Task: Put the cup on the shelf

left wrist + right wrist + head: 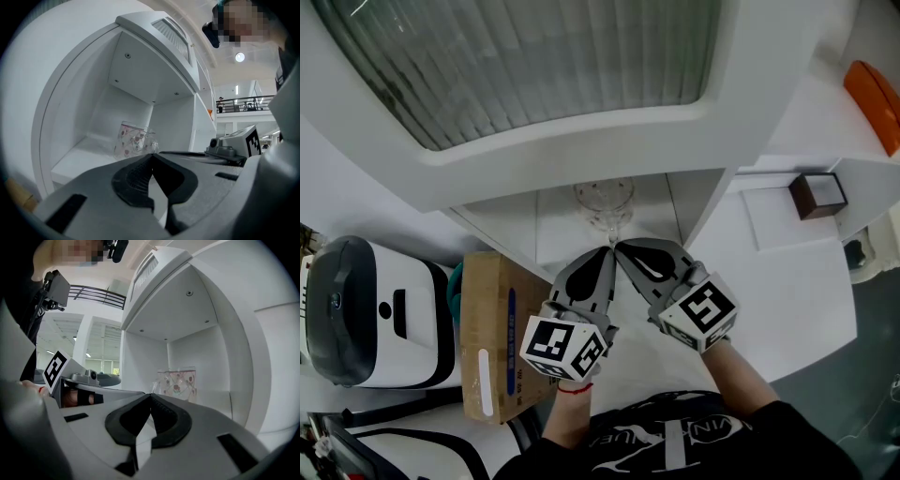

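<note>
- The cup (605, 204), a clear glass one with small red figures on it, is standing upright on the shelf (558, 220), inside the white compartment and towards its back wall. Nothing is touching it.
- The left gripper (602, 258) is hovering just before the compartment's opening. Its jaws are pressing together at the tips with nothing between them, as the left gripper view is showing.
- The right gripper (626, 251) is sitting just beside it. Its jaws are likewise meeting at the tips and holding nothing.
- Judging by this, the placing is looking done, and only the drawing away is remaining.
- Main risk: both closed tips are pointing straight at the cup. A forward drift of either one would be knocking the glass over or shoving it against the back wall.
- Second risk: the two grippers are crowding each other, nearly touching at the tips. Pulling one back crookedly could be bumping the other into the shelf edge or the compartment's side wall, and that jolt could be rocking the cup.
- The cardboard box (492, 333) is lying below to the left, well apart from the cup, and is posing no trouble.
</note>
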